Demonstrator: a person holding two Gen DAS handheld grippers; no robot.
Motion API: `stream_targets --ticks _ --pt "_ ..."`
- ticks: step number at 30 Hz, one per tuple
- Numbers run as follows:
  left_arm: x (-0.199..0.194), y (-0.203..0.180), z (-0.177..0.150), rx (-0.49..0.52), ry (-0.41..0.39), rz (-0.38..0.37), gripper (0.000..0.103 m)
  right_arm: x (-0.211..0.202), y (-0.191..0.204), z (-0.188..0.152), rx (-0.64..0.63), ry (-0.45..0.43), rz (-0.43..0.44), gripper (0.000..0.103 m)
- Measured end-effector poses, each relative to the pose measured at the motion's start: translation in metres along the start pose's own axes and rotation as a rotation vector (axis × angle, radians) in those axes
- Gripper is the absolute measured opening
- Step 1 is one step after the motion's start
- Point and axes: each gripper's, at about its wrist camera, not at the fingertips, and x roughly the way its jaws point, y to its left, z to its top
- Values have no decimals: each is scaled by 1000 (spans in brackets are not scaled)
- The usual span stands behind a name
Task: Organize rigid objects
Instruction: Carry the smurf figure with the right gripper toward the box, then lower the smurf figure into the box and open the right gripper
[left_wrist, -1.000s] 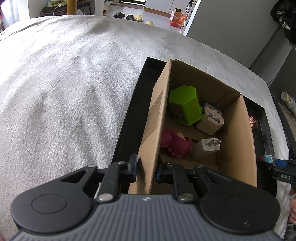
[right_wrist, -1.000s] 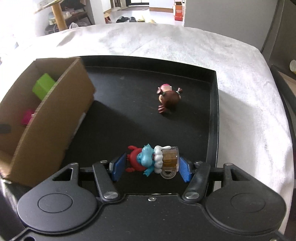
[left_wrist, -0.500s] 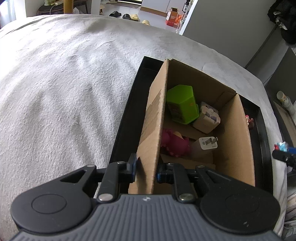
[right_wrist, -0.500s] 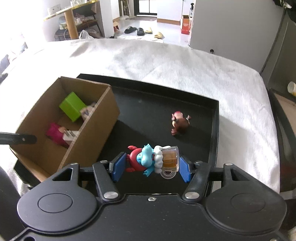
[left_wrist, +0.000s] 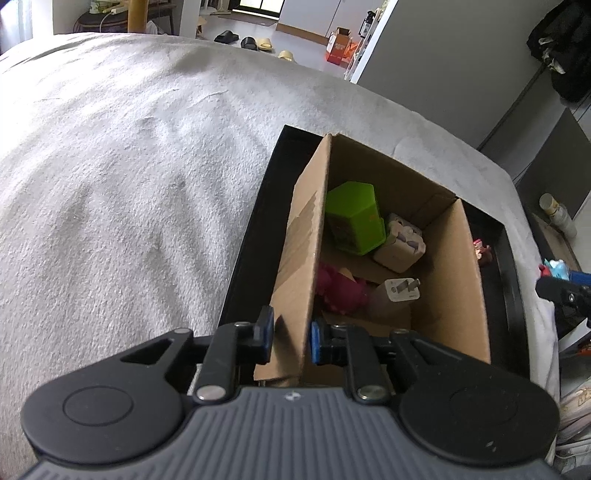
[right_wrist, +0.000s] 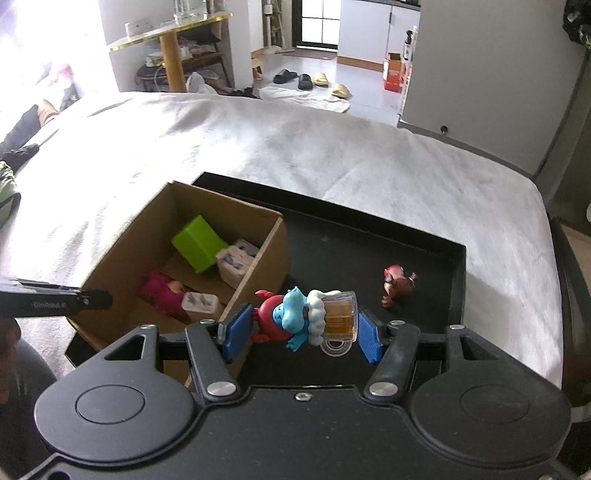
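Left tongs (left_wrist: 290, 338) clamp the cardboard box (left_wrist: 458, 280) wall; only the right view shows right tongs (right_wrist: 300, 328) gripping the blue figurine (right_wrist: 295, 319).

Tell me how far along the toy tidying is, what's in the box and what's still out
Done: the cardboard box already holds a green block, two white plug adapters and a pink toy. In hand: the right gripper grips a blue figurine with a mug, while the left gripper pinches the box wall. Left: a small brown figurine on the black tray.
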Motion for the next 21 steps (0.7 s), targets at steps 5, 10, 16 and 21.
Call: stream_targets --ticks 5,10,16,21 --pt "-3 5 0 -21 -4 -17 18 -4 11 9 -10 -10 12 59" --pt "-4 9 -1 -32 -8 -41 17 -5 21 15 -24 -17 14 59" --pt "-4 10 -2 -29 -10 -49 16 -3 33 20 -41 -15 16 59" --pt "-1 13 -1 -41 -6 -57 16 1 41 24 -44 -16 31 59"
